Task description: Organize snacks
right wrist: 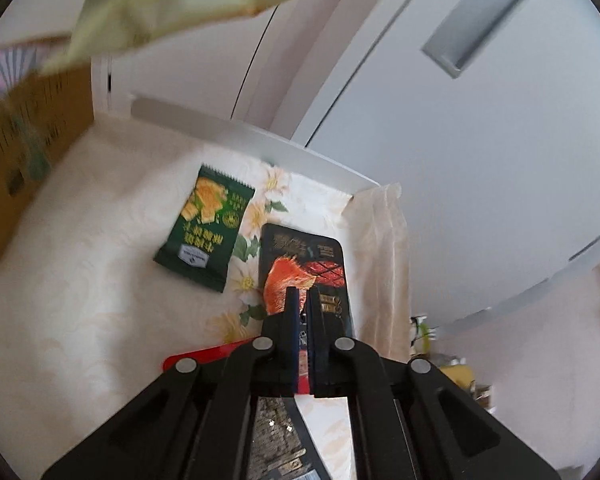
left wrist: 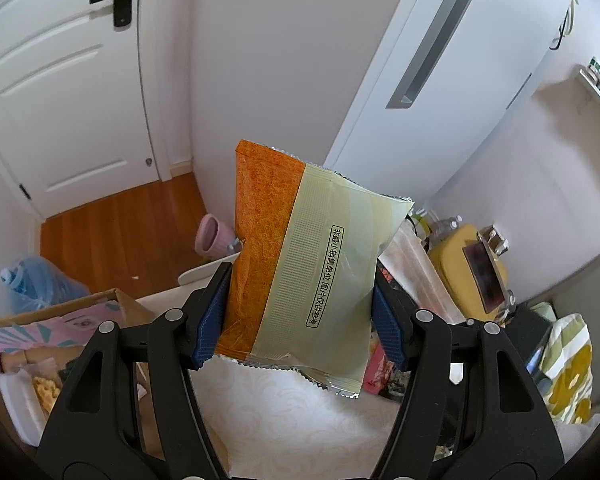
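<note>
In the left wrist view, my left gripper is shut on an orange and pale green snack packet, held upright above the table with the blue pads pressed on its two sides. The same packet shows blurred at the top of the right wrist view. My right gripper is shut, pinching a black snack packet with an orange and red picture, whose far end reaches past the fingertips. A dark green snack packet lies flat on the flowered tablecloth, left of the black one.
A cardboard box with snacks inside stands at the table's left; it shows again as the brown box. A red item lies under the right gripper. On the wooden floor are a pink bin and a blue bag. Clutter and a yellow object lie at the right.
</note>
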A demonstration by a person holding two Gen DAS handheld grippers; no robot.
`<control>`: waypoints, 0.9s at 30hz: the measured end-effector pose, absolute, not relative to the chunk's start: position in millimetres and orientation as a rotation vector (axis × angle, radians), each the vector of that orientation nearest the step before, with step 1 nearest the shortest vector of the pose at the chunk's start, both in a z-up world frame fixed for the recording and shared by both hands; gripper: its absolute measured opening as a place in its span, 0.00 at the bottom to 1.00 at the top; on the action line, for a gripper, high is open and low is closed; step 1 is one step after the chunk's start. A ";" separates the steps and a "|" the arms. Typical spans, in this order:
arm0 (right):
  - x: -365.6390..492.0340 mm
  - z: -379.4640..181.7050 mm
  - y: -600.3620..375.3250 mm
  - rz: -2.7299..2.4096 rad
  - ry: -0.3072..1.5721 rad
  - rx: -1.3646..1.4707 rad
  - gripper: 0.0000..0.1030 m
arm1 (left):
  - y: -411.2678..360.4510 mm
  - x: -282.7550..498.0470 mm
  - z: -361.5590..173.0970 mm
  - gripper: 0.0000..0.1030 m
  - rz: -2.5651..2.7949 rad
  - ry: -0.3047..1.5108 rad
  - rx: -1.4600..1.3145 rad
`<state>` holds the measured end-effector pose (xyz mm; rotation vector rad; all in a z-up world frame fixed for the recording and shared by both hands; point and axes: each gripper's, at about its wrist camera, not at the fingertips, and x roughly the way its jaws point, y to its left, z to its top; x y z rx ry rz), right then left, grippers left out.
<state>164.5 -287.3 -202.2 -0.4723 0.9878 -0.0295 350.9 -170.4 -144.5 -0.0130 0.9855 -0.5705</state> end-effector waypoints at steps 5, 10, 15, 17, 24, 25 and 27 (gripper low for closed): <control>160.1 -202.3 -297.7 -0.030 1.004 -0.379 0.02 | -170.7 348.1 -141.4 0.60 -0.565 0.982 -0.020; 129.4 -217.7 -305.2 -0.092 0.955 -0.511 0.60 | -171.5 347.2 -140.7 0.60 -0.571 0.987 -0.012; 108.8 -244.3 -307.9 -0.005 0.938 -0.774 0.65 | -173.7 349.3 -142.1 0.60 -0.572 0.996 -0.006; 102.6 -255.1 -304.1 -0.008 0.894 -0.943 0.65 | -174.7 349.2 -142.0 0.60 -0.574 0.998 -0.003; 99.1 -269.3 -308.9 0.099 0.812 -1.153 0.65 | -174.0 349.9 -141.6 0.60 -0.576 1.001 0.005; 101.3 -268.7 -310.4 0.112 0.807 -1.153 0.65 | -173.6 350.2 -141.4 0.60 -0.575 1.000 0.006; 110.3 -268.6 -315.0 0.120 0.823 -1.134 0.65 | -173.2 350.3 -141.7 0.60 -0.571 1.000 0.006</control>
